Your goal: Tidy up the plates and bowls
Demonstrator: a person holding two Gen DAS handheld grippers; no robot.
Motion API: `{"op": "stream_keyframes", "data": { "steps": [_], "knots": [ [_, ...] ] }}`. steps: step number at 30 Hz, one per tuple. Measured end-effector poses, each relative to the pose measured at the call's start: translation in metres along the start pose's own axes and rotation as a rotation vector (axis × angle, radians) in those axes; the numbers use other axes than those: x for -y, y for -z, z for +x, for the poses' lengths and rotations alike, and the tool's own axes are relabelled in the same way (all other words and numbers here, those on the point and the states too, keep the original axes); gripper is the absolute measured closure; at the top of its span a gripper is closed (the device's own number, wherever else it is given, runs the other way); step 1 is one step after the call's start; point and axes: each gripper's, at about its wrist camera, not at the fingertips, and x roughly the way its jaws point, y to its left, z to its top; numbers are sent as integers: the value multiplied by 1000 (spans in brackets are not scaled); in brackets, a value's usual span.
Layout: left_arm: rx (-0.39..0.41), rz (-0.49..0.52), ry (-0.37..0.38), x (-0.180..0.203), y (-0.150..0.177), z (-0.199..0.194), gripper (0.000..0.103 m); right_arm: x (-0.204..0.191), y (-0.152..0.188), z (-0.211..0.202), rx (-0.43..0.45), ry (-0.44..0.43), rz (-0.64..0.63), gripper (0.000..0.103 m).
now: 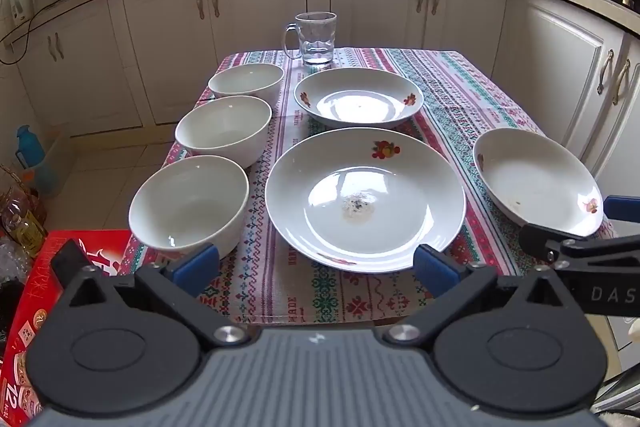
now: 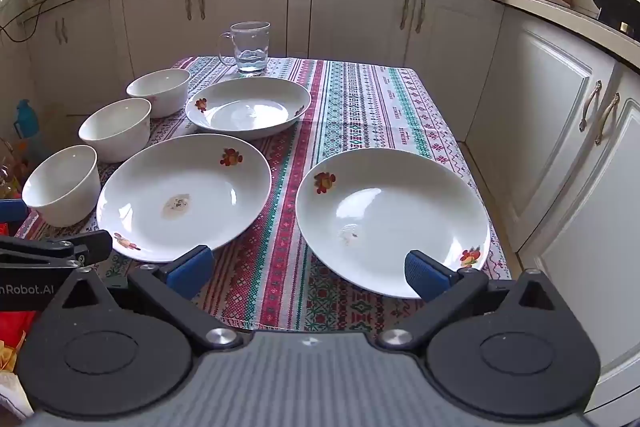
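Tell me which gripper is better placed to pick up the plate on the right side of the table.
Right. The open right gripper already sits at the near rim of the right plate; the left gripper faces the middle plate.

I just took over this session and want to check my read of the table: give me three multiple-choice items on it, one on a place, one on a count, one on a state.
1. Where does the glass mug stand?
A. at the far edge of the table, behind the far plate
B. inside a bowl
C. on the right plate

2. How many white bowls are on the tablecloth?
A. two
B. three
C. five

3. How is the right gripper?
A. shut on a plate
B. shut on a bowl
C. open, holding nothing

Answers:
1 A: it stands just behind the far plate.
2 B: near bowl, middle bowl and far bowl line the left side.
3 C: its blue fingers stand wide apart, empty.
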Motion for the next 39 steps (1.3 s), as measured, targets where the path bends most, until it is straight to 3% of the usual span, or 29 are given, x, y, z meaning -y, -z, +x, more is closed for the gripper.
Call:
{"op": "stream_keyframes", "data": {
  "steps": [39],
  "knots": [
    [1,-10,-12,-3,0,-3,1,-6,0,-6,14,3,-12,0]
  ]
}}
